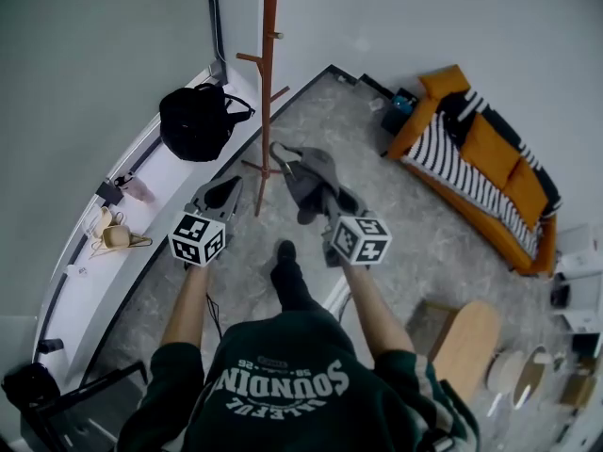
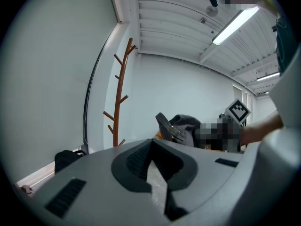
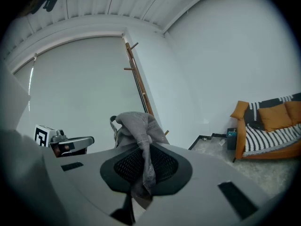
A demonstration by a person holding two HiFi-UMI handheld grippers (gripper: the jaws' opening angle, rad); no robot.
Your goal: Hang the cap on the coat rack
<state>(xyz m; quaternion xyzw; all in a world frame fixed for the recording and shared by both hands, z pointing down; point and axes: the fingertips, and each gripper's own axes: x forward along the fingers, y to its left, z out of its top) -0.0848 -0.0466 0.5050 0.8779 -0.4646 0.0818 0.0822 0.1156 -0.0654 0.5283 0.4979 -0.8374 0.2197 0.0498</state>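
My right gripper (image 1: pixel 330 199) is shut on a grey cap (image 1: pixel 307 173), and the fabric hangs pinched between its jaws (image 3: pixel 146 160). The cap (image 3: pixel 138 123) stays in the air, a little to the right of the brown wooden coat rack (image 1: pixel 267 92). The rack (image 3: pixel 138 81) stands behind the cap, with short pegs up its pole. My left gripper (image 1: pixel 224 192) sits left of the cap, near the rack's foot; it is shut with nothing in it (image 2: pixel 151 147). From the left gripper view the cap (image 2: pixel 181 128) shows to the right of the rack (image 2: pixel 120 95).
A black bag (image 1: pixel 195 121) lies on the white window ledge (image 1: pixel 113 271) to the left of the rack, along with small items (image 1: pixel 111 234). An orange sofa (image 1: pixel 471 153) with striped cushions stands at the right wall. A round wooden table (image 1: pixel 466 342) is at the lower right.
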